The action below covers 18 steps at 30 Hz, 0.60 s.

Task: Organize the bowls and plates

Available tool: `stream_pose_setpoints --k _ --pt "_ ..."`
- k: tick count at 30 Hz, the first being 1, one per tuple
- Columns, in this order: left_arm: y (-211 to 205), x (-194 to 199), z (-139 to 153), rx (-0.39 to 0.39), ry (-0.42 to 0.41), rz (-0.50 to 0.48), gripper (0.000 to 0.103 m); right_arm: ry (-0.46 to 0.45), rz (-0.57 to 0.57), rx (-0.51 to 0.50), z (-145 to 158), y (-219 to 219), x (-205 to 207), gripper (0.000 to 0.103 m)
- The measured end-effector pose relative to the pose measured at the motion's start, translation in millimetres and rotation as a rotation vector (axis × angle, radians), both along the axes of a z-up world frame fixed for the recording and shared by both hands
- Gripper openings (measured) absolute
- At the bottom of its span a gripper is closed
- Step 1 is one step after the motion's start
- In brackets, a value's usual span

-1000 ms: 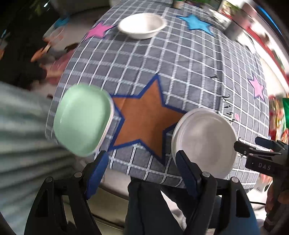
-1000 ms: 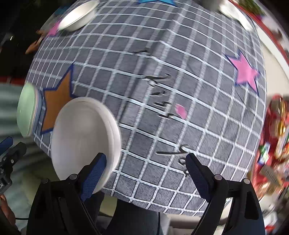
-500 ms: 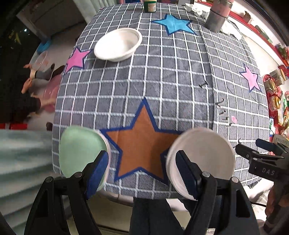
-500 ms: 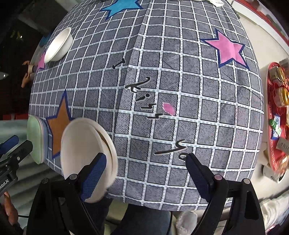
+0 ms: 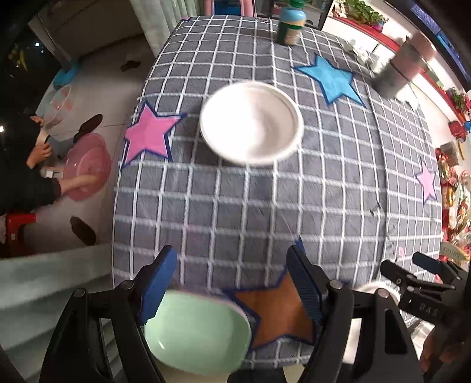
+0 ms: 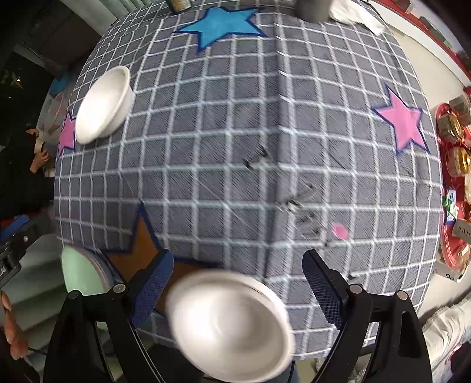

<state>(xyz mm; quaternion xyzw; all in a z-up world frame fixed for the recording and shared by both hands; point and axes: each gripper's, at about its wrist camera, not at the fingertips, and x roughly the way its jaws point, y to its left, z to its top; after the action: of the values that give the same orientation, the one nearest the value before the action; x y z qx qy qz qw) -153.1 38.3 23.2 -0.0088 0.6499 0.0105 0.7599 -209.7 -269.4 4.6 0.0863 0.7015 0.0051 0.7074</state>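
Note:
A white bowl (image 5: 251, 122) stands on the grey checked tablecloth (image 5: 265, 206) at the far middle; it also shows in the right wrist view (image 6: 101, 104) at the far left. A mint-green plate (image 5: 197, 333) lies at the near edge beside the orange star, between the jaws of my open, empty left gripper (image 5: 232, 282); it shows in the right wrist view (image 6: 81, 272) too. A white plate (image 6: 229, 321) lies at the near edge between the jaws of my open, empty right gripper (image 6: 238, 282). The right gripper also shows in the left wrist view (image 5: 421, 280).
A jar (image 5: 290, 25) and a grey metal cup (image 5: 401, 66) stand at the table's far end. A red tray of packets (image 6: 454, 182) sits off the right edge. A person crouches by pink basins (image 5: 85, 165) on the floor at left.
Both grippers have moved forward over the table edge. The green plate and white plate now sit low between the jaws, and the white bowl appears nearer.

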Motion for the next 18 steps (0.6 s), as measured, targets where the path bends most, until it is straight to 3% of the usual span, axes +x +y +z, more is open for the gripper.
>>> stream_pose_setpoints --k 5,18 --pt "23 44 -16 -0.02 0.011 0.007 0.08 0.012 0.018 -0.024 -2 33 43 0.09" --pt "67 130 -62 -0.029 0.035 0.008 0.08 0.02 -0.024 -0.014 -30 55 137 0.09"
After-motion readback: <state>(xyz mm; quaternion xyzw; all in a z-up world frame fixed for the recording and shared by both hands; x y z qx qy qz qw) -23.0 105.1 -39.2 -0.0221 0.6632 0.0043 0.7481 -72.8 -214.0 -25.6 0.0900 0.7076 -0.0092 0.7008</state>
